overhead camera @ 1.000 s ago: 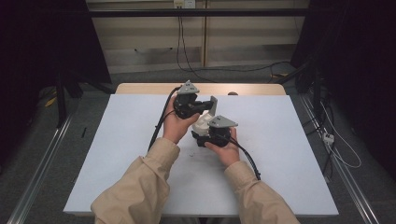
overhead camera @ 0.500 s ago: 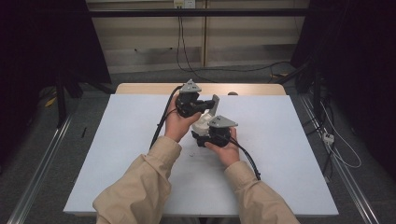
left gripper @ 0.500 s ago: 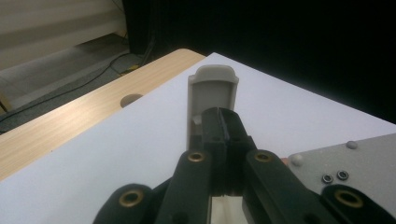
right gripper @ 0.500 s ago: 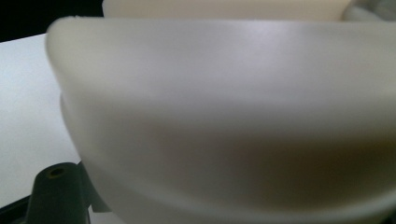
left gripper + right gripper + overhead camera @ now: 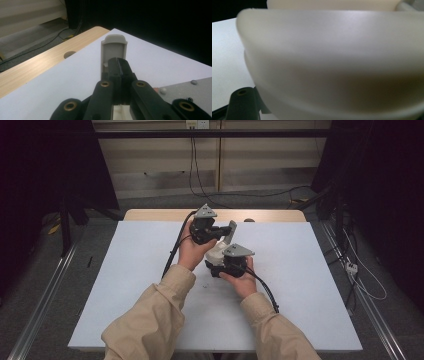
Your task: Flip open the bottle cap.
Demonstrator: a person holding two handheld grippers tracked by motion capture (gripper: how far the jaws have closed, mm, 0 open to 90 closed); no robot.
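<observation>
Fingers [image 5: 119,72] of the left gripper [image 5: 120,65] are seen pressed together, tips nipped on the lower part of a grey upright flap [image 5: 113,53], which rises just beyond and above them. Of the right gripper [image 5: 227,268], one black finger [image 5: 242,101] is glimpsed at the lower left edge of its own view, hard against a cream-white rounded body [image 5: 332,65]; whether its pads pinch that body cannot be told from the frames, though the jaws are taken as closed.

From the high view, the white object [image 5: 216,254] is noted between the two grippers, its grey flap standing up at the far side, beside the left gripper's tips. The right gripper is held at the near side of the object, the left at its far left.

Both grippers are gripped by hands in beige sleeves [image 5: 150,320]. Black cables [image 5: 175,250] are trailed back from each gripper.

Beneath everything a white sheet [image 5: 310,270] is laid on the table; a strip of bare wood [image 5: 37,65] is left showing past the left fingers.
</observation>
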